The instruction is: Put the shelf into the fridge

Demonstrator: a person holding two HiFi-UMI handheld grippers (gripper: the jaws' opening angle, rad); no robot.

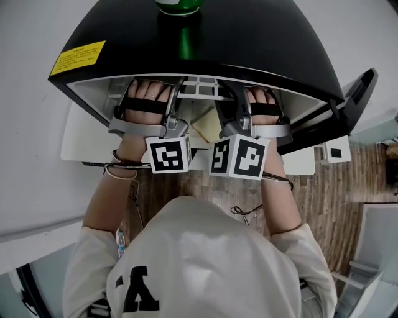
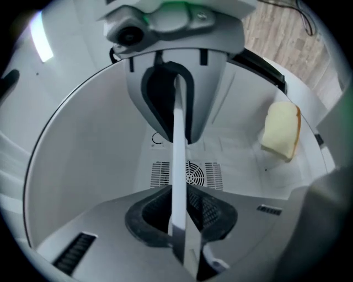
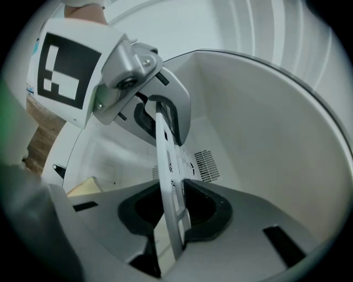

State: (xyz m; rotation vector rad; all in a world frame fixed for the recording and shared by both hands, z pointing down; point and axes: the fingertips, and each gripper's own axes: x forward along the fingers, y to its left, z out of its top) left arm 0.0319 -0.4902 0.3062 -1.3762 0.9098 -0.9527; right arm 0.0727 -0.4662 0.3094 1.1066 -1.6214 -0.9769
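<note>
Inside the open black fridge (image 1: 249, 43), both grippers hold a white slotted shelf (image 1: 200, 87) at its front edge. In the left gripper view the shelf (image 2: 178, 165) shows edge-on as a thin white strip, and my left gripper (image 2: 179, 231) is shut on it. My right gripper (image 3: 171, 220) is likewise shut on the shelf (image 3: 165, 165), whose slots show. Each gripper sees the other clamped on the same edge: the right gripper (image 2: 175, 110) and the left gripper (image 3: 160, 118). From the head view the jaw tips are hidden under the fridge top.
A slice of bread (image 2: 281, 131) lies on the white fridge floor, below the shelf. A round vent (image 2: 190, 173) sits in the back wall. The fridge door (image 1: 357, 93) stands open at the right. A green bottle (image 1: 178, 5) stands on the fridge top.
</note>
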